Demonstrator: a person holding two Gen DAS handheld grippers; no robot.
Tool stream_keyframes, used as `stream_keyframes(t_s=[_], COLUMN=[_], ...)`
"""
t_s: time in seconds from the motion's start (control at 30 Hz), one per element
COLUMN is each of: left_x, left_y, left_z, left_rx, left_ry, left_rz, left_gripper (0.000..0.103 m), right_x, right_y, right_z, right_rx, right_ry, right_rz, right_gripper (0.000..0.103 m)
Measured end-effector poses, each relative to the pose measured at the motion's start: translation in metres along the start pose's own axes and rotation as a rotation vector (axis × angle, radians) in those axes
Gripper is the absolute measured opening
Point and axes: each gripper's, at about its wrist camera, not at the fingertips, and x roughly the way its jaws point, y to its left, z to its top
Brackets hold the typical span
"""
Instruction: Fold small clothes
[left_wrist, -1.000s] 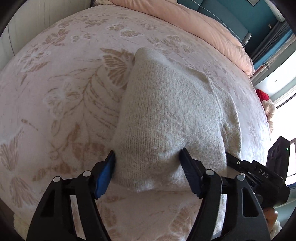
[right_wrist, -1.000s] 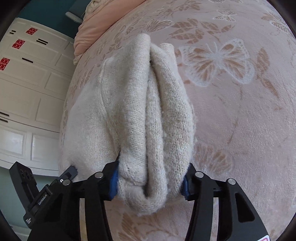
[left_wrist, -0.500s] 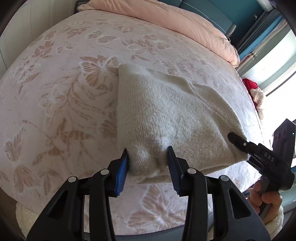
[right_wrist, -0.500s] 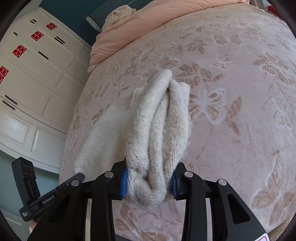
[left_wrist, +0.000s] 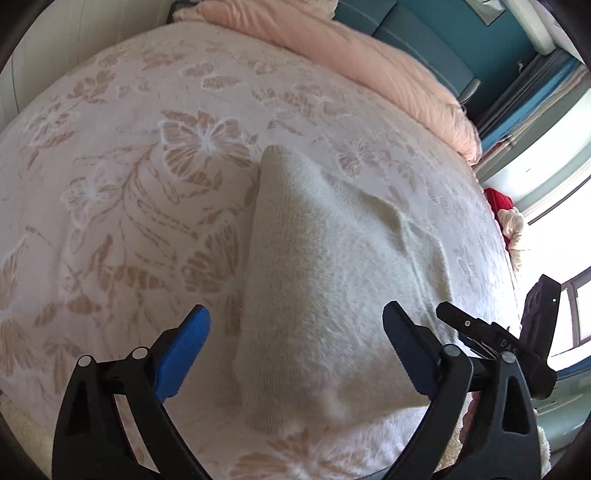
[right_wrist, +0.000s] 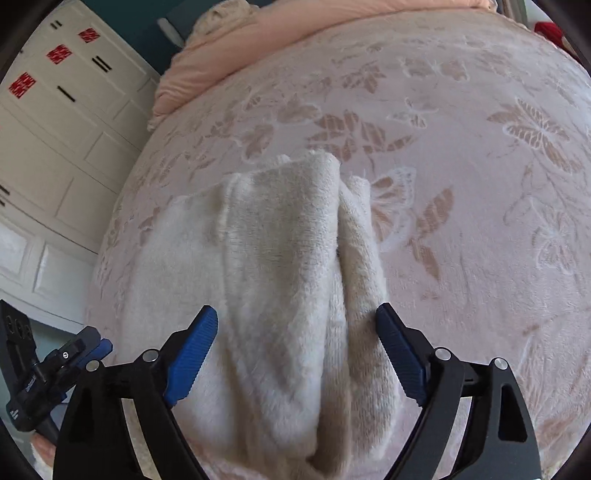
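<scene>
A folded cream knit garment (left_wrist: 332, 280) lies on the pink butterfly-patterned bed cover (left_wrist: 147, 184). My left gripper (left_wrist: 297, 354) is open, its blue pads on either side of the garment's near left end, not touching it. In the right wrist view the garment (right_wrist: 280, 280) shows its stacked folded layers. My right gripper (right_wrist: 297, 354) is open around the near right end, pads apart from the cloth. The right gripper also shows in the left wrist view (left_wrist: 491, 336), and the left gripper shows in the right wrist view (right_wrist: 55, 365).
A peach duvet (left_wrist: 351, 51) is bunched at the far end of the bed. White wardrobe doors (right_wrist: 55, 147) stand left of the bed. A red item (left_wrist: 498, 201) and a bright window (left_wrist: 554, 184) are to the right. The bed's near edge is just below the grippers.
Both grippers have opened and let go of the garment, which now lies flat on the bed. Half a second ago both were shut on it and holding it up.
</scene>
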Motion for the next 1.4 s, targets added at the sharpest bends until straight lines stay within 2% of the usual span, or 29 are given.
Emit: stream_keyframes(t_s=[0.03, 0.07, 0.1, 0.13, 0.17, 0.23, 0.3, 0.37, 0.4, 0.43, 0.5, 0.57, 0.63, 0.67, 0.7, 0.77, 0.8, 0.87, 0.97, 1.03, 1.07, 1.1, 1.2, 1.3, 1.37, 1.4], left_x=[0.016, 0.027, 0.034, 0.031, 0.022, 0.006, 0.005, 0.027, 0.042, 0.049, 0.034, 0.008, -0.018, -0.025, -0.025, -0.011, -0.001, 0.009, -0.006, -0.007, -0.003, 0.001, -0.009, -0.032, -0.044, -0.048], left_y=[0.006, 0.011, 0.013, 0.010, 0.006, -0.008, -0.014, -0.015, -0.015, -0.016, -0.022, -0.027, -0.033, -0.035, -0.037, -0.035, -0.032, -0.028, -0.033, -0.034, -0.035, -0.035, -0.041, -0.047, -0.051, -0.053], left_z=[0.004, 0.006, 0.008, 0.011, 0.015, 0.020, 0.021, 0.018, 0.015, 0.011, 0.006, 0.001, -0.011, -0.017, -0.025, -0.039, -0.045, -0.053, -0.051, -0.050, -0.051, -0.052, -0.057, -0.067, -0.075, -0.080], left_rx=[-0.034, -0.058, -0.077, -0.089, -0.081, -0.007, 0.032, 0.057, 0.078, 0.098, 0.122, 0.151, 0.204, 0.229, 0.245, 0.258, 0.256, 0.252, 0.259, 0.275, 0.279, 0.281, 0.275, 0.282, 0.282, 0.284], left_ry=[0.045, 0.078, 0.111, 0.116, 0.088, 0.037, 0.016, 0.066, 0.095, 0.093, 0.038, -0.011, -0.077, -0.089, -0.085, -0.045, -0.027, -0.019, -0.046, -0.041, -0.034, -0.029, -0.051, -0.073, -0.093, -0.100], left_rz=[0.014, -0.003, -0.042, -0.052, -0.060, -0.061, -0.041, 0.009, 0.040, 0.053, 0.073, 0.103, 0.142, 0.168, 0.192, 0.222, 0.236, 0.262, 0.292, 0.309, 0.318, 0.320, 0.341, 0.318, 0.313, 0.308], left_gripper=[0.088, 0.080, 0.054, 0.049, 0.045, 0.042, 0.043, 0.044, 0.048, 0.051, 0.051, 0.049, 0.051, 0.051, 0.051, 0.051, 0.054, 0.057, 0.058, 0.058, 0.059, 0.062, 0.061, 0.061, 0.063, 0.066], right_x=[0.007, 0.002, -0.011, -0.027, -0.045, -0.072, -0.060, -0.012, -0.002, -0.013, -0.050, -0.087, -0.102, -0.097, -0.082, -0.037, -0.027, -0.043, -0.078, -0.057, -0.035, -0.026, -0.064, -0.103, -0.114, -0.117], right_y=[-0.002, 0.000, 0.007, 0.016, 0.025, 0.033, 0.016, -0.012, -0.022, -0.025, -0.015, 0.003, 0.020, 0.027, 0.032, 0.024, 0.013, 0.014, 0.040, 0.037, 0.029, 0.024, 0.042, 0.051, 0.053, 0.050], right_z=[0.001, 0.004, 0.007, 0.009, 0.010, 0.010, 0.011, 0.010, 0.006, 0.003, -0.003, -0.018, -0.037, -0.047, -0.057, -0.073, -0.077, -0.076, -0.077, -0.079, -0.080, -0.081, -0.086, -0.105, -0.120, -0.130], right_rx=[0.036, 0.055, 0.044, 0.016, -0.026, -0.086, -0.064, -0.033, -0.012, 0.019, 0.018, -0.053, -0.123, -0.173, -0.232, -0.320, -0.303, -0.226, -0.283, -0.345, -0.361, -0.364, -0.337, -0.295, -0.278, -0.257], right_ry=[0.007, -0.012, -0.045, -0.093, -0.138, -0.215, -0.192, -0.047, -0.025, -0.073, -0.162, -0.240, -0.237, -0.204, -0.167, -0.085, -0.088, -0.106, -0.182, -0.129, -0.063, -0.045, -0.130, -0.225, -0.248, -0.251], right_rz=[0.044, 0.068, 0.091, 0.118, 0.141, 0.131, 0.098, -0.020, -0.013, 0.028, 0.010, 0.019, 0.034, 0.011, -0.047, -0.209, -0.175, -0.147, -0.142, -0.237, -0.275, -0.263, -0.245, -0.207, -0.223, -0.241], right_gripper=[0.063, 0.051, 0.036, 0.032, 0.030, 0.023, 0.024, 0.029, 0.035, 0.035, 0.035, 0.029, 0.013, 0.011, 0.010, 0.004, 0.000, 0.000, 0.000, 0.000, 0.000, 0.000, 0.000, 0.004, 0.011, 0.017])
